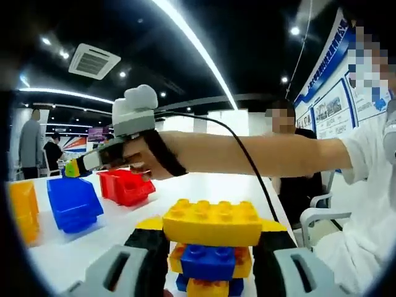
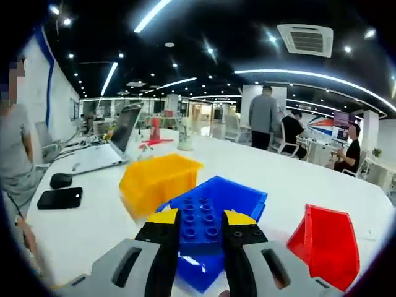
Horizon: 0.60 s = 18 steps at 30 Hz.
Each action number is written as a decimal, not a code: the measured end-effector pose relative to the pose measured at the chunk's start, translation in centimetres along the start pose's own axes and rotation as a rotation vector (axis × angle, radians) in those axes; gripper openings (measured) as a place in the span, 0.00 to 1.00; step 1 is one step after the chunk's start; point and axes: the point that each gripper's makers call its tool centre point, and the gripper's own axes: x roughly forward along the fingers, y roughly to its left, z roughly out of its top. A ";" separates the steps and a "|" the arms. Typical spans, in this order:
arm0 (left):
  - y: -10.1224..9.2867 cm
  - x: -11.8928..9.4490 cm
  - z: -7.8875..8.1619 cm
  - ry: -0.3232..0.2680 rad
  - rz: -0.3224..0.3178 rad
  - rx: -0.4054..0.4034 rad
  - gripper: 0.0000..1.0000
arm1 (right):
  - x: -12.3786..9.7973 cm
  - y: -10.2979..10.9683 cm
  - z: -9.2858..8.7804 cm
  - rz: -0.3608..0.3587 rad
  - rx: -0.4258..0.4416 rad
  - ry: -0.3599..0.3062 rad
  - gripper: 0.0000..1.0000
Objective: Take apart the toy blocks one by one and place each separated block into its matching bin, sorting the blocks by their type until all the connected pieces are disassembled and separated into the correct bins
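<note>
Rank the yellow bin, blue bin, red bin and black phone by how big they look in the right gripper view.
1. Blue bin, partly hidden by the block
2. Yellow bin
3. Red bin, cut off by the edge, so its rank against yellow is unsure
4. Black phone

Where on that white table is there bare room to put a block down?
Bare tabletop lies between the yellow bin and the phone; more stretches beyond the red bin. The three bins, blue bin in the middle, sit crowded together.
</note>
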 end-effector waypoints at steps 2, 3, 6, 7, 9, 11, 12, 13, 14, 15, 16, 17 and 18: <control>-0.1 -0.1 0.0 0.000 0.001 0.000 0.54 | 0.2 -0.3 -0.1 -0.013 0.023 0.000 0.27; -0.2 -0.1 0.0 -0.001 0.001 0.000 0.54 | 0.4 -0.2 0.0 -0.013 0.032 -0.002 0.27; -0.4 0.0 0.1 -0.003 -0.001 0.000 0.54 | 0.5 -0.1 -0.1 -0.026 0.016 0.011 0.27; -0.5 0.0 0.1 -0.004 -0.002 -0.001 0.54 | 0.4 -0.1 -0.1 -0.028 0.015 0.014 0.27; -0.6 0.1 0.1 -0.006 -0.004 -0.002 0.54 | 0.3 0.1 0.0 -0.031 0.015 0.014 0.29; -0.8 0.1 0.1 -0.009 -0.009 -0.003 0.54 | 0.3 0.5 0.3 -0.012 0.057 -0.004 0.61; -1.0 0.1 0.1 -0.012 -0.014 -0.004 0.54 | 0.3 0.8 0.5 0.006 0.098 -0.024 0.76; -1.0 0.1 0.1 -0.012 -0.013 -0.004 0.54 | 0.2 0.7 0.4 -0.003 0.086 -0.017 0.83; -1.1 0.1 0.2 -0.011 -0.012 -0.003 0.54 | -0.2 0.9 0.3 -0.003 0.074 -0.015 0.79; -1.0 0.2 0.2 -0.009 -0.012 -0.002 0.54 | -0.3 1.0 0.3 0.002 0.069 -0.016 0.74; -1.0 0.1 0.2 -0.009 -0.012 -0.002 0.54 | -0.6 1.0 0.4 0.008 0.074 -0.021 0.72; -1.0 0.1 0.1 -0.009 -0.012 -0.002 0.54 | -0.8 1.1 0.5 0.015 0.083 -0.026 0.73; -1.0 0.1 0.1 -0.009 -0.012 -0.003 0.54 | -1.3 1.4 0.7 0.030 0.089 -0.036 0.72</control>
